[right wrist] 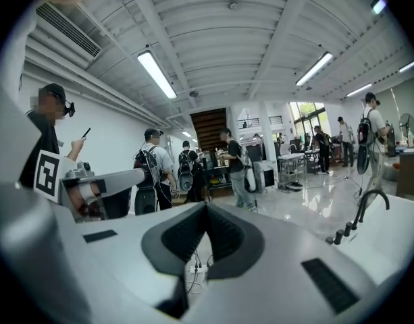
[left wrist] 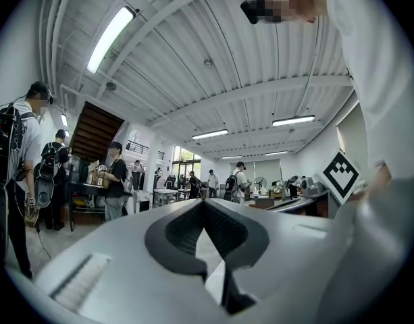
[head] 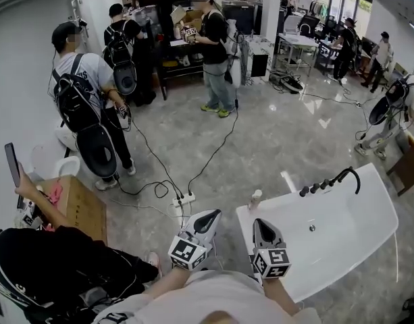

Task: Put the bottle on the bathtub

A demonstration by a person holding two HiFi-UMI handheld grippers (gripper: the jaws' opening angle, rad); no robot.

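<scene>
The bottle (head: 255,198) stands on the bathtub's (head: 342,265) left corner, and the tap (head: 331,179) on its far rim. My right tongs (head: 261,223) hang over its left end, just before the bottle. My left tongs (head: 212,214) are just left of the bathtub. The power strip (head: 184,199) lies on the floor left of it.

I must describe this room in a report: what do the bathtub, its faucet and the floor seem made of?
Bathtub: glossy white, probably acrylic or ceramic; its smooth rim shows soft highlights. Faucet: black, likely coated metal, judging by the thin curved spout. Floor: polished grey stone or marble-look tile; it mirrors bright light patches.
</scene>
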